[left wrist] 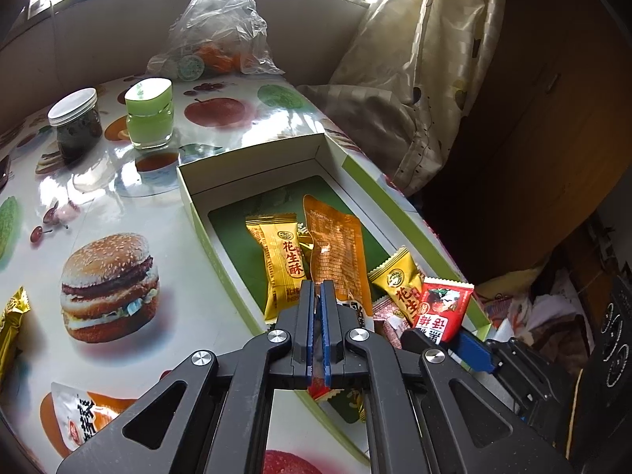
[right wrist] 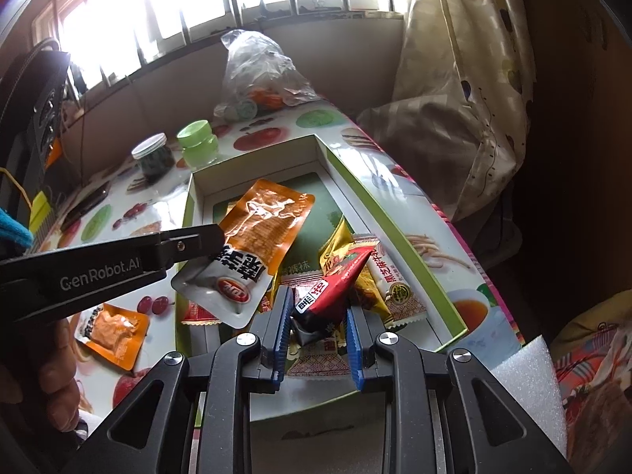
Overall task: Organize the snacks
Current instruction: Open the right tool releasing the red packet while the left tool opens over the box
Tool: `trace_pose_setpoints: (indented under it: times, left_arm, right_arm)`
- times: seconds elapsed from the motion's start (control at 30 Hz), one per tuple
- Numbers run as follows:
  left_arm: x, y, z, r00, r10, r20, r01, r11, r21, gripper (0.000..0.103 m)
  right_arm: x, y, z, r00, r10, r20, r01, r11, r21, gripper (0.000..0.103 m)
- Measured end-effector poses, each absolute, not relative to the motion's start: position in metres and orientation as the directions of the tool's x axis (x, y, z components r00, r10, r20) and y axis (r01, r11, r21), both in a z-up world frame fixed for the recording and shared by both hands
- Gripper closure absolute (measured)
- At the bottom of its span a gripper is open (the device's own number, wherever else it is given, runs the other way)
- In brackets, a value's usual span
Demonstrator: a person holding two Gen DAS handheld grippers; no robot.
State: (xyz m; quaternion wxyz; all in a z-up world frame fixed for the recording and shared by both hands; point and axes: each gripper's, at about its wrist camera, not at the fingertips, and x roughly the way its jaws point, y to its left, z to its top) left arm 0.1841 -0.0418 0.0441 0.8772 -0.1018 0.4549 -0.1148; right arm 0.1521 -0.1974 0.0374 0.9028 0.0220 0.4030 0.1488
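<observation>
My left gripper (left wrist: 318, 290) is shut on the lower edge of an orange and silver snack packet (right wrist: 264, 221), which hangs tilted over the open white and green box (right wrist: 355, 181). My right gripper (right wrist: 318, 310) is shut on a red snack packet (right wrist: 339, 280), held just above the near end of the box. Inside the box lie two gold peanut candies (left wrist: 276, 260) (left wrist: 399, 280) and several other wrappers. On the table left of the box are another orange packet (right wrist: 114, 328) and a gold candy (left wrist: 12, 316).
A dark jar with a white lid (left wrist: 77, 126) and a green jar (left wrist: 150, 114) stand beyond the box on the glossy printed table (left wrist: 118, 205). A clear plastic bag (left wrist: 217, 27) sits at the far end. A curtain (left wrist: 426, 79) hangs past the right table edge.
</observation>
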Motion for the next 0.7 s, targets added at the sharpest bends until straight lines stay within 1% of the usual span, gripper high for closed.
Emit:
trace_pose_setpoints:
  times: [0.2, 0.3, 0.33, 0.37, 0.43, 0.47, 0.53, 0.6, 0.63, 0.7]
  left_arm:
    - [0.187, -0.041, 0.039, 0.541, -0.304, -0.784, 0.107, 0.950, -0.295, 0.099]
    - [0.188, -0.042, 0.039, 0.538, -0.306, -0.786, 0.121, 0.950, -0.287, 0.098]
    - [0.187, -0.042, 0.040, 0.543, -0.308, -0.781, 0.128, 0.950, -0.286, 0.094]
    - [0.187, -0.042, 0.040, 0.545, -0.311, -0.778, 0.129, 0.949, -0.290, 0.088]
    - [0.186, -0.040, 0.040, 0.545, -0.318, -0.776, 0.125, 0.946, -0.299, 0.078]
    - [0.185, -0.038, 0.040, 0.545, -0.316, -0.776, 0.125, 0.947, -0.297, 0.077]
    - [0.184, -0.036, 0.041, 0.546, -0.313, -0.777, 0.123, 0.948, -0.295, 0.076]
    - [0.182, -0.034, 0.042, 0.551, -0.314, -0.773, 0.124, 0.947, -0.297, 0.071]
    - [0.181, -0.033, 0.043, 0.554, -0.315, -0.770, 0.123, 0.946, -0.299, 0.066]
    - [0.179, -0.031, 0.045, 0.561, -0.321, -0.763, 0.127, 0.944, -0.304, 0.064]
  right_arm:
    - [0.156, -0.196, 0.032, 0.625, 0.280, -0.728, -0.247, 0.956, 0.155, 0.080]
    - [0.157, -0.194, 0.032, 0.624, 0.275, -0.732, -0.252, 0.957, 0.145, 0.077]
    - [0.156, -0.193, 0.031, 0.624, 0.271, -0.733, -0.253, 0.957, 0.138, 0.076]
    - [0.156, -0.193, 0.031, 0.626, 0.266, -0.733, -0.253, 0.958, 0.132, 0.073]
    - [0.155, -0.191, 0.032, 0.629, 0.258, -0.734, -0.250, 0.960, 0.123, 0.070]
    - [0.155, -0.191, 0.032, 0.629, 0.254, -0.735, -0.247, 0.961, 0.121, 0.069]
    - [0.155, -0.191, 0.032, 0.630, 0.248, -0.736, -0.241, 0.963, 0.118, 0.066]
    - [0.154, -0.191, 0.032, 0.633, 0.240, -0.736, -0.237, 0.965, 0.111, 0.064]
    - [0.153, -0.191, 0.032, 0.635, 0.235, -0.736, -0.233, 0.966, 0.108, 0.062]
    - [0.153, -0.190, 0.032, 0.635, 0.230, -0.737, -0.228, 0.968, 0.106, 0.060]
